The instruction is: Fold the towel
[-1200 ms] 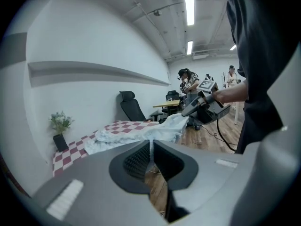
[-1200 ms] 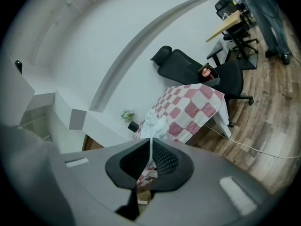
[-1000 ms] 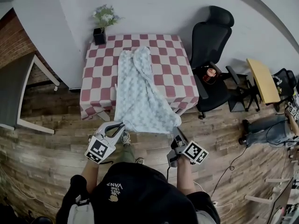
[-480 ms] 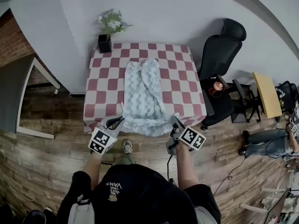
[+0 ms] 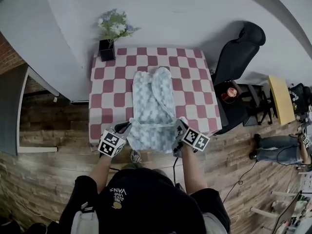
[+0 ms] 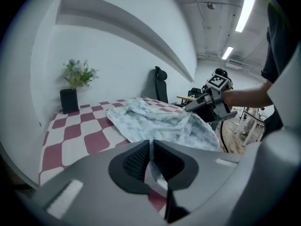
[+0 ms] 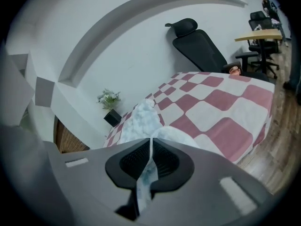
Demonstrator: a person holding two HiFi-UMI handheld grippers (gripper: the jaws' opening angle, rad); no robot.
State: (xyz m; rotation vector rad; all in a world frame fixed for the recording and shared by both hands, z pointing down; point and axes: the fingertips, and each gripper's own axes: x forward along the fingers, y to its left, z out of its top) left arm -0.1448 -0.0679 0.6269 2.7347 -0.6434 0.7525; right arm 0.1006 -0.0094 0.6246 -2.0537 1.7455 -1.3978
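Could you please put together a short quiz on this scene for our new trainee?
1. Fill in: the towel lies on a table covered in red and white ____.
2. What do the left gripper and the right gripper hold? A the towel's near edge; B nothing; C a cup.
3. True or false: both grippers are open.
Key: 1 checks; 2 A; 3 false, both are shut on the towel.

Probably an office: swivel chair [image 5: 241, 45], desk [image 5: 276, 97], ceiling strip lights [image 6: 245, 11].
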